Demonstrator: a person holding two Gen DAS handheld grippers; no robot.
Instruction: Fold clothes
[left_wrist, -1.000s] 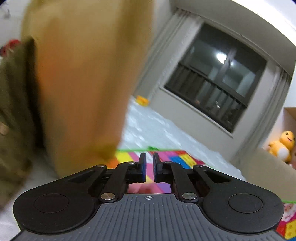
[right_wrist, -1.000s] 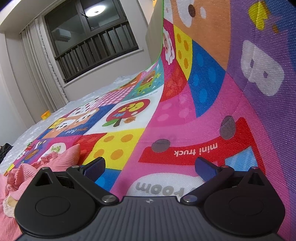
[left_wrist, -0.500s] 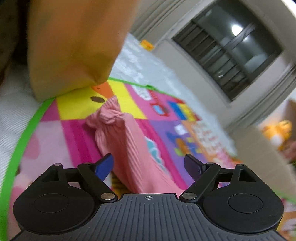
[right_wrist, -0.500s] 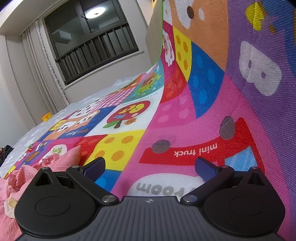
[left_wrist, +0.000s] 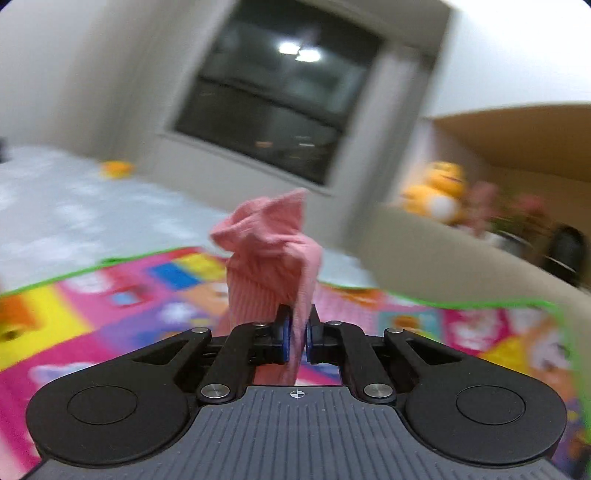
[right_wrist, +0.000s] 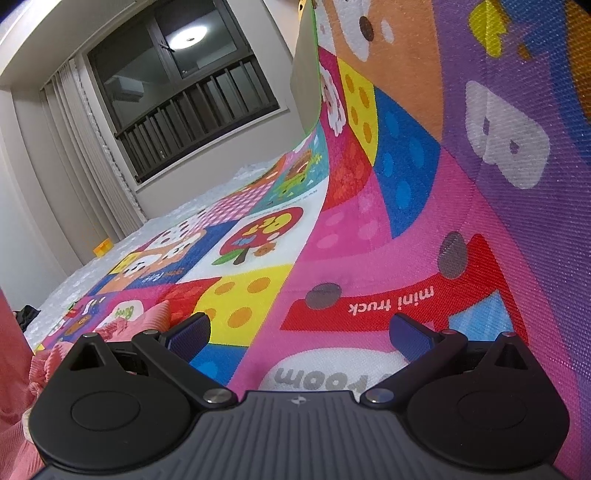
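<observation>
Under both my grippers spreads the bright play mat (right_wrist: 332, 236), one side curling up like a wall. Above the mat, my left gripper (left_wrist: 295, 334) pinches the pink ribbed garment (left_wrist: 271, 254), apparently lifted, though blur hides detail. My right gripper (right_wrist: 299, 338) gapes wide near the mat, holding nothing.

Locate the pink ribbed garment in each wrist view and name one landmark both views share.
Left wrist: the pink ribbed garment stands centre frame, pinched in the shut left gripper.
Right wrist: it lies bunched at the lower left edge, beside the open right gripper.
Shared landmark: the dark window reflecting a ceiling light.
</observation>
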